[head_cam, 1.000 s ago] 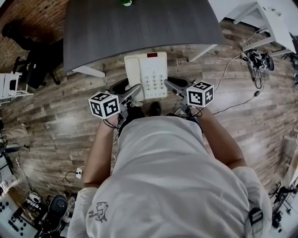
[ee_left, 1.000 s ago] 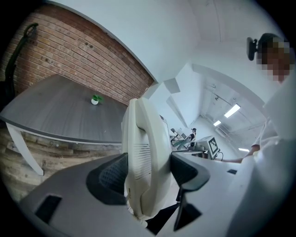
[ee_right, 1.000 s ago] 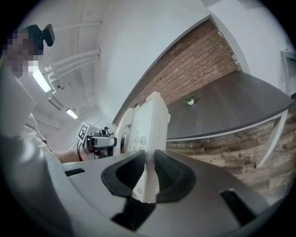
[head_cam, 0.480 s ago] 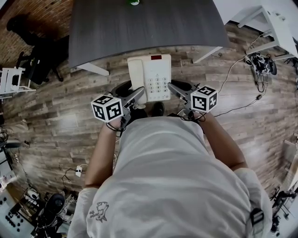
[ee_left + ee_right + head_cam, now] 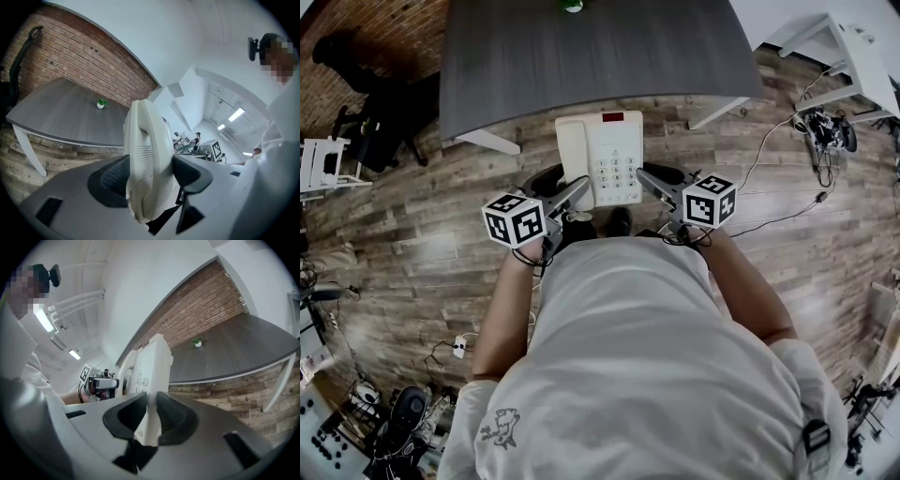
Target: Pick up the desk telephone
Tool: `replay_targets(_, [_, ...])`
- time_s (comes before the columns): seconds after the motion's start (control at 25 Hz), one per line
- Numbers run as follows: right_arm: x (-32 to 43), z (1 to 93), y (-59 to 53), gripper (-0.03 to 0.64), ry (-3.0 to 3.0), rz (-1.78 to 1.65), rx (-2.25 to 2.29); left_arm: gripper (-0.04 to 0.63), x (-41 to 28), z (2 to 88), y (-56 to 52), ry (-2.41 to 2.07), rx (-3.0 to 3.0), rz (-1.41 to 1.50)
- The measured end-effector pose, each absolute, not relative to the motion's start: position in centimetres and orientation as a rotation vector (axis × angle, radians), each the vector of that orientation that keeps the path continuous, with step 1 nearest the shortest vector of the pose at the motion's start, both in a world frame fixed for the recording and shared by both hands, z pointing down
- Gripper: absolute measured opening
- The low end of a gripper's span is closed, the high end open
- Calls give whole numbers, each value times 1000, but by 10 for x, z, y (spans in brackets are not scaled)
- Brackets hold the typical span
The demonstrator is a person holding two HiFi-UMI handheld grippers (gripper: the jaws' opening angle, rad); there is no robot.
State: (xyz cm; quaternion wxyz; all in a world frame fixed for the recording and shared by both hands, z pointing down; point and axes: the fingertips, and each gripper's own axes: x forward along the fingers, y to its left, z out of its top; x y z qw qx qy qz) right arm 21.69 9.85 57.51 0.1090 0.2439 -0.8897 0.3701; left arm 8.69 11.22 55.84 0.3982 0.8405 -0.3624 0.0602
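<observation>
A cream desk telephone with a keypad and its handset on the left side hangs in the air in front of me, above the wooden floor and short of the table edge. My left gripper is shut on the phone's handset side, dark pads on both faces. My right gripper is shut on the phone's thin right edge. The keypad shows in the right gripper view, and the left gripper across it.
A dark grey table with white legs stands just beyond the phone; a small green plant sits at its far edge. A brick wall is behind. Cables lie on the floor to the right.
The phone and both grippers shifted slightly right in the head view a second ago, then stayed still. Both grips are unchanged.
</observation>
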Motion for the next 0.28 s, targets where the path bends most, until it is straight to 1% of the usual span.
replay_targets(0.28, [228, 582, 95, 74, -2619, 1089, 714, 304, 99, 565, 110, -928, 2121, 156])
